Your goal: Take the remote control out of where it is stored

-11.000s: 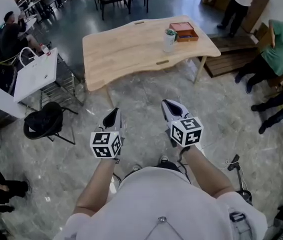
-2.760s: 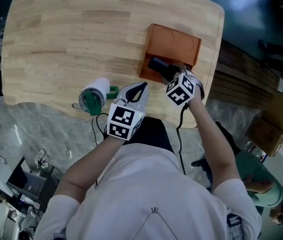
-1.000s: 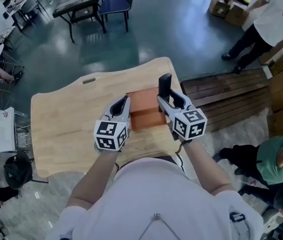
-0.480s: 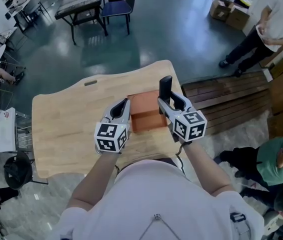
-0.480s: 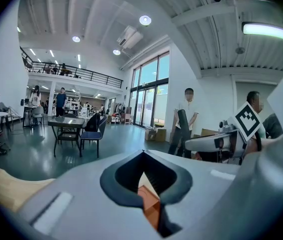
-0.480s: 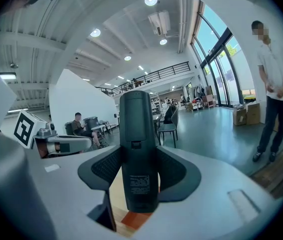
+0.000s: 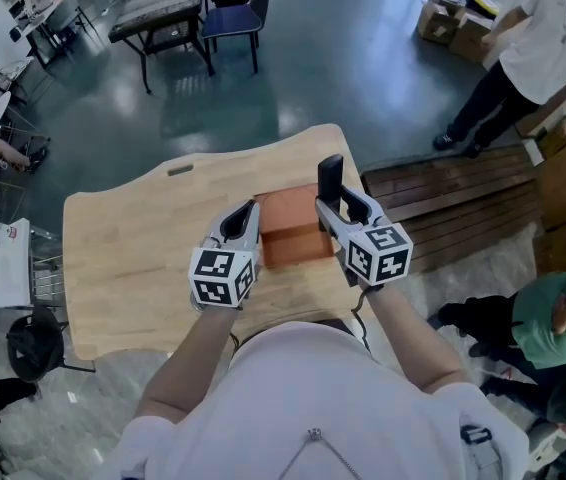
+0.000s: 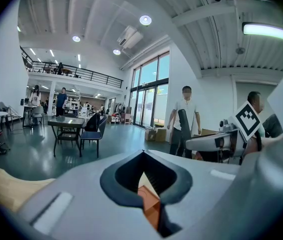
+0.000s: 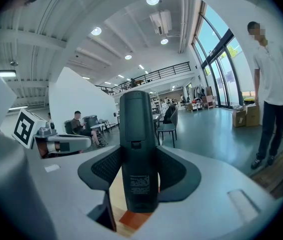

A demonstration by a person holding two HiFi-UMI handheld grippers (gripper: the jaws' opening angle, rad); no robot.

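Right gripper [image 7: 334,204] clamps the black remote control [image 7: 331,171] around its lower half. The remote stands upright, seemingly lifted clear of the orange box [image 7: 291,233] on the wooden table [image 7: 133,253]. Left gripper [image 7: 244,220] hovers just beside the box, jaws together, empty.

A glossy dark teal floor [image 7: 353,68] fills the hall. The light wooden worktop [image 7: 133,258] stands in the near middle. Right of it lies a platform of dark wooden planks [image 7: 463,193], with cardboard boxes [image 7: 441,20] at the far right. A dark table [image 7: 153,8] and a blue chair [image 7: 235,18] stand far left. Tall windows [image 8: 149,84], a railed mezzanine [image 8: 71,73] and round ceiling lights [image 8: 145,20] show beyond.
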